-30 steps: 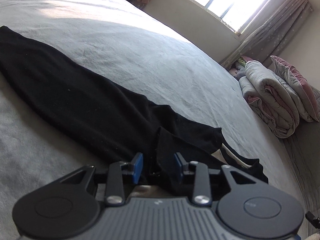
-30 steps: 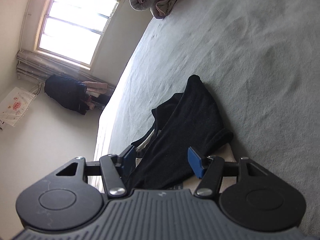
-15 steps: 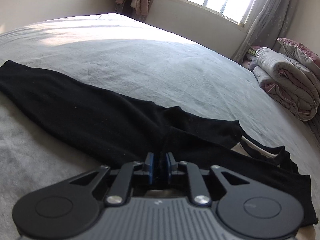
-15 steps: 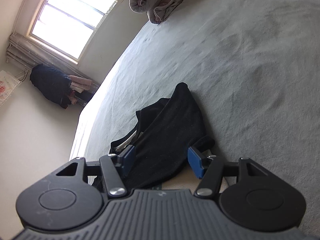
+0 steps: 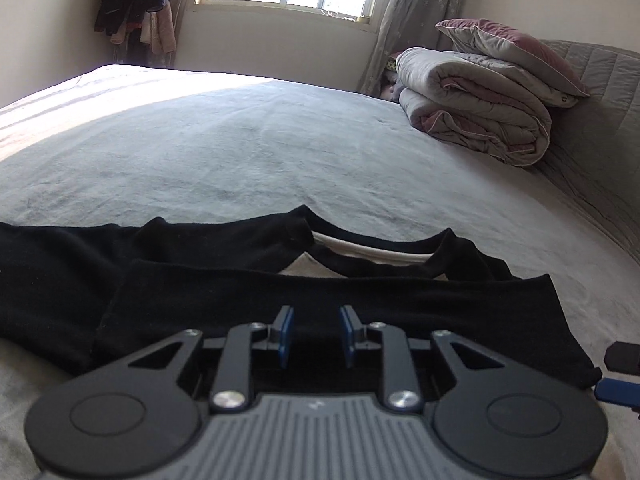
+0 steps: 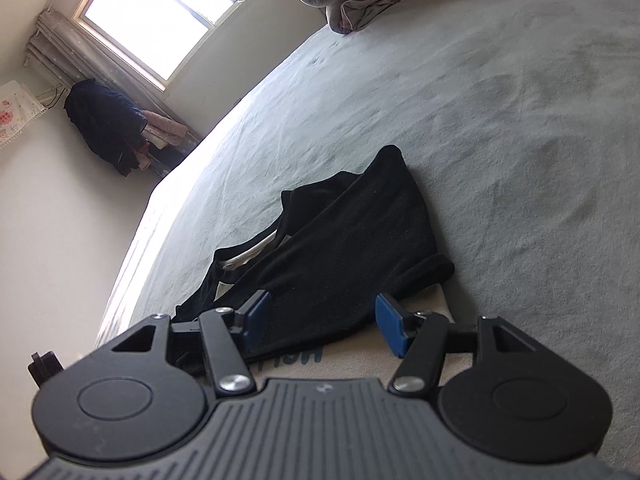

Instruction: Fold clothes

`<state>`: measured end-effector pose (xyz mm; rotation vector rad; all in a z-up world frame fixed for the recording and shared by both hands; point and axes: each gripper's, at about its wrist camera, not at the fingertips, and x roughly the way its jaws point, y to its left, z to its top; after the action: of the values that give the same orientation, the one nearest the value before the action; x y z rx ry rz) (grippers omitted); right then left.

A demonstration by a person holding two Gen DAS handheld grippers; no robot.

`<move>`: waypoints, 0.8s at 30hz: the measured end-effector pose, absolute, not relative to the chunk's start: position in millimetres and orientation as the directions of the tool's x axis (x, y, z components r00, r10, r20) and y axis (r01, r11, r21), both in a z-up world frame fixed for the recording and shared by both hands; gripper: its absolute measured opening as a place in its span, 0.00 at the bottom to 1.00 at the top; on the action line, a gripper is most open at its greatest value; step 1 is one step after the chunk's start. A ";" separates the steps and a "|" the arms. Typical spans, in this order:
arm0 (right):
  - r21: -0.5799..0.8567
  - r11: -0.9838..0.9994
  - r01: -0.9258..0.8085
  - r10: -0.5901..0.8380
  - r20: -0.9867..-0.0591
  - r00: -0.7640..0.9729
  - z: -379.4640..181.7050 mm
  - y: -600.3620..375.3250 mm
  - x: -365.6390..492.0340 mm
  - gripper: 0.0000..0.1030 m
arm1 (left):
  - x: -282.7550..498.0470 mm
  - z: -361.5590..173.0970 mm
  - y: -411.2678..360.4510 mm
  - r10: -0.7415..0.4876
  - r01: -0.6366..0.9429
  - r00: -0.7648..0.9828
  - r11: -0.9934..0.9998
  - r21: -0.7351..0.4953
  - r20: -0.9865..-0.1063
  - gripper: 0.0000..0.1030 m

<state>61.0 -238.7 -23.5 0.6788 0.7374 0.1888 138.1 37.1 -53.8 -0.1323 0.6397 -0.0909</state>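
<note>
left claw (image 5: 314, 336) spread | right claw (image 6: 322, 322) spread | black garment (image 5: 328, 304) near bed (image 5: 280, 148) edge | far side bare

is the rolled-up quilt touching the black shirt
Apart. The left wrist view shows the quilt far back by the headboard, with a wide stretch of bare grey bed between it and the black shirt.

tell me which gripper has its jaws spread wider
The right gripper: its blue pads stand far apart, while the left gripper shows only a narrow gap.
</note>
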 end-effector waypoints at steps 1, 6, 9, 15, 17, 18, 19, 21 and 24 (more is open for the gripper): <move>0.616 0.786 0.057 0.387 -0.561 0.732 -22.3 -235.2 61.0 0.60 | 141.0 -58.0 37.5 -0.110 0.037 0.798 0.990 -0.134 -0.593 0.24; 0.567 0.824 -0.002 0.383 -0.554 0.739 -15.1 -227.1 61.2 0.60 | 157.8 -62.7 67.4 -0.049 -0.009 0.817 0.995 -0.098 -0.575 0.16; 0.560 0.828 -0.011 0.385 -0.554 0.738 -16.0 -225.3 62.9 0.60 | 165.5 -58.4 94.0 0.039 -0.092 0.816 0.994 -0.063 -0.577 0.22; 0.577 0.817 0.001 0.388 -0.551 0.738 -17.8 -227.1 64.3 0.60 | 143.5 -47.8 127.9 0.028 -0.139 0.818 0.979 -0.151 -0.574 0.24; 0.574 0.819 -0.001 0.388 -0.552 0.738 -16.9 -226.0 64.6 0.60 | 130.8 -49.2 122.6 -0.013 -0.094 0.819 0.983 -0.156 -0.574 0.28; 0.572 0.820 -0.003 0.388 -0.553 0.737 -17.0 -224.8 64.6 0.60 | 126.5 -51.5 117.8 -0.030 -0.071 0.817 0.986 -0.153 -0.576 0.32; 0.571 0.821 -0.005 0.390 -0.554 0.736 -17.2 -223.5 64.6 0.60 | 122.7 -54.0 112.8 -0.035 -0.054 0.814 0.989 -0.136 -0.580 0.33; 0.569 0.822 -0.010 0.393 -0.554 0.734 -17.2 -221.9 64.2 0.60 | 117.6 -55.9 108.0 -0.005 -0.051 0.814 0.995 -0.081 -0.580 0.33; 0.567 0.823 -0.019 0.397 -0.551 0.734 -15.8 -220.5 63.5 0.60 | 116.2 -52.2 115.5 0.063 -0.108 0.815 0.993 -0.043 -0.577 0.36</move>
<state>63.5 -220.5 -15.8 0.5680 0.7175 0.2421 116.2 115.5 -52.2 -0.0752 0.6121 0.0915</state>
